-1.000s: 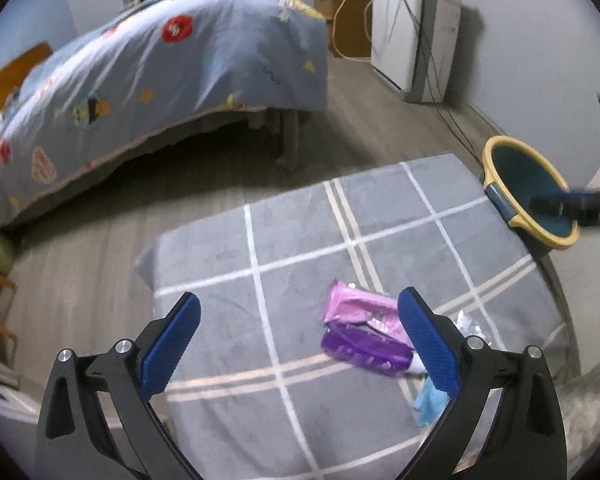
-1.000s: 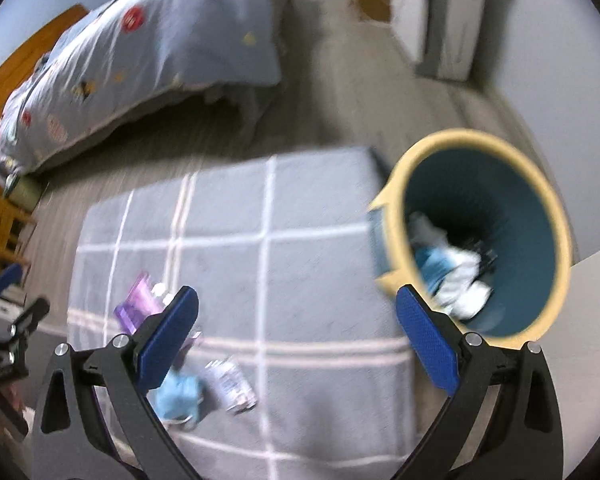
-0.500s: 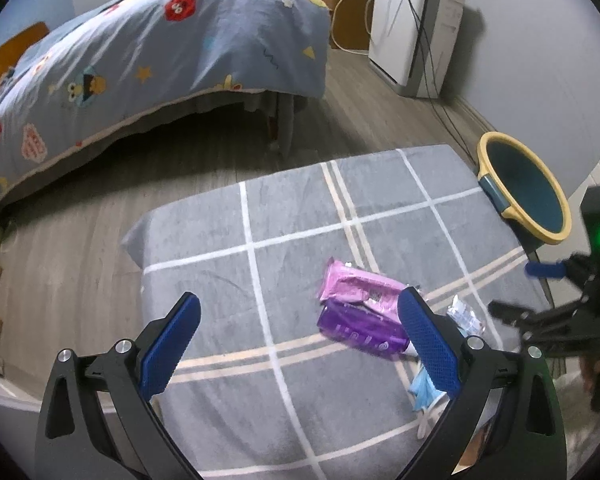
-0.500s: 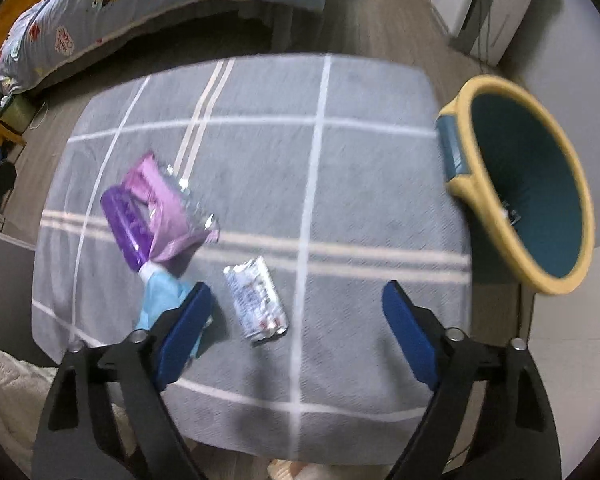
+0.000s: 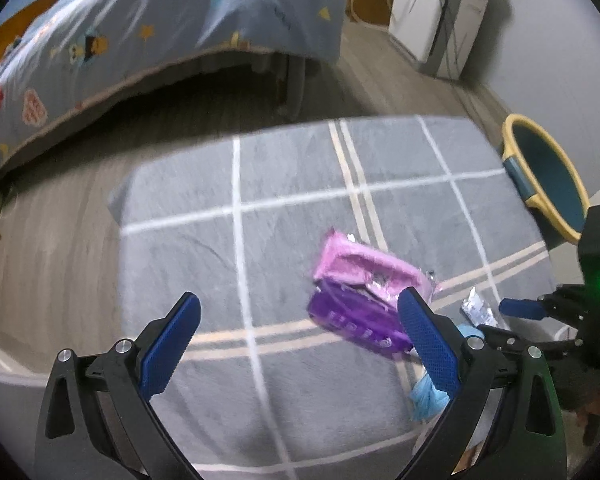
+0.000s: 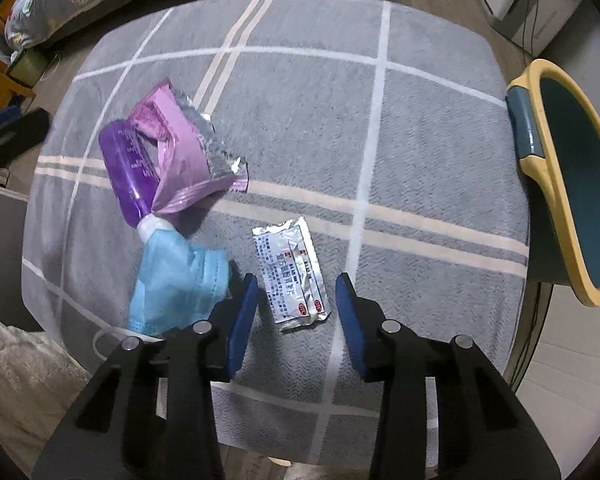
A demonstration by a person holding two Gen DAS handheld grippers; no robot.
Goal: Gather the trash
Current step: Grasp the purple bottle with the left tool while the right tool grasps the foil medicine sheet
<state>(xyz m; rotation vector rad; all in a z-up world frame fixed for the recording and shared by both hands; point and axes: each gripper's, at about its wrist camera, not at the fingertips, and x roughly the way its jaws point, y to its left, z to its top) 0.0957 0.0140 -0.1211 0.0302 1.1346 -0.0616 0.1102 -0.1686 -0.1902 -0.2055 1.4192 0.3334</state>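
The right gripper (image 6: 296, 312) is pointed straight down over the grey checked rug (image 6: 420, 128), its jaws closing with the lower end of the silver foil sachet (image 6: 290, 276) between them but not yet pressed. For a sound pick, the pads are best kept astride the sachet's narrow width and lowered until the flat foil is pinched, not pushed. The blue face mask (image 6: 176, 280) lies just beside the left pad and should be left out of the grip. The left gripper (image 5: 296, 344) is held wide open, empty, near the purple bottle (image 5: 356, 326) and pink wrapper (image 5: 364, 268). The yellow-rimmed bin (image 6: 560, 184) stands at the rug's far edge.
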